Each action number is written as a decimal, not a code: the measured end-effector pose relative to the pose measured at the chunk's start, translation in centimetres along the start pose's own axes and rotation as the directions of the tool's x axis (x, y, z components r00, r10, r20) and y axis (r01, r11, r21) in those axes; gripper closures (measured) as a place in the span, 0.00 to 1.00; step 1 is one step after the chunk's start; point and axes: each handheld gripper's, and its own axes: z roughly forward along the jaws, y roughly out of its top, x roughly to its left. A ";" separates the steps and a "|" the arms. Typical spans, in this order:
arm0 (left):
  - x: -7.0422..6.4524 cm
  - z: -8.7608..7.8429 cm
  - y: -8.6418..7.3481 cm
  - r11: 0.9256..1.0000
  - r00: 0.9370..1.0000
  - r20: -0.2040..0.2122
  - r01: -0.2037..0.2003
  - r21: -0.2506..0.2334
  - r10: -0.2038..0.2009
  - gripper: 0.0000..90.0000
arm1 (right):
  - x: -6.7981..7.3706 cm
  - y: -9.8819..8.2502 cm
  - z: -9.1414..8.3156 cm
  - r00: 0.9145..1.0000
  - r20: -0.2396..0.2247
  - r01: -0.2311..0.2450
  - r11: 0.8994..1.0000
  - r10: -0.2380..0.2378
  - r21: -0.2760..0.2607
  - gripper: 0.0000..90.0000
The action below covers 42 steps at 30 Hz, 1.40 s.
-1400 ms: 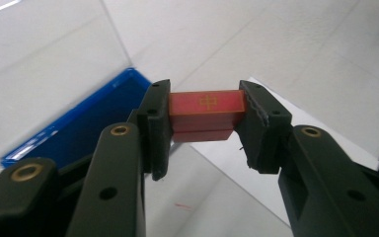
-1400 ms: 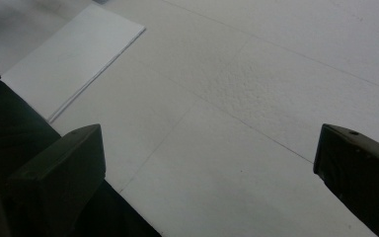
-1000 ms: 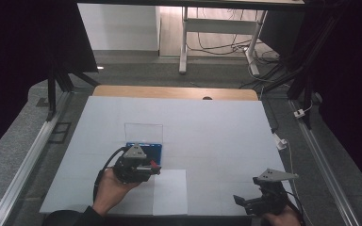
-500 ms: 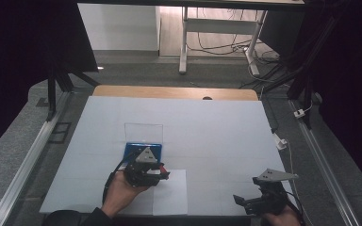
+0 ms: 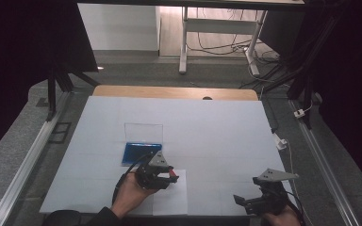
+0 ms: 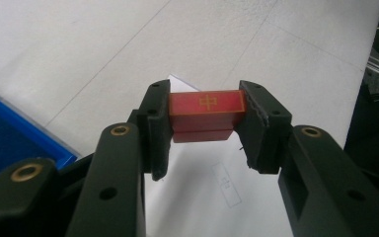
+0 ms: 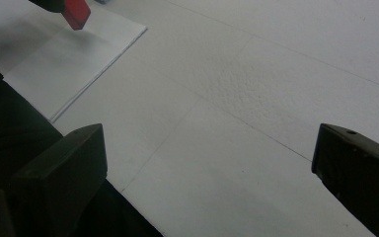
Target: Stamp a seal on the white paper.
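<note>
A red block (image 6: 207, 114) with a gold mark sat clamped between the jaws of the left gripper (image 5: 169, 176), above a paper sheet (image 5: 172, 197) near the table's (image 5: 217, 127) front edge. Its underside was hidden. A blue tray (image 5: 141, 153) lay just behind. The right gripper (image 5: 241, 201), by the front right corner, gaped wide and empty.

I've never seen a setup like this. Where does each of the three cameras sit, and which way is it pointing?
High view: above the person's side, looking forward and down on the table; forearms, both hands, left gripper and right gripper show.
Left gripper view: rides that gripper, looking along its jaws, which clamp a red block.
Right gripper view: rides the other, its jaws wide apart over the table.
Shared: the red block and the paper sheet under it.
</note>
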 end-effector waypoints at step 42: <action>-1.7 2.9 -0.6 0.995 0.995 -0.071 -0.071 0.069 0.076 0.65 | 0.1 0.0 0.0 1.000 0.004 0.007 1.000 -0.007 0.013 0.00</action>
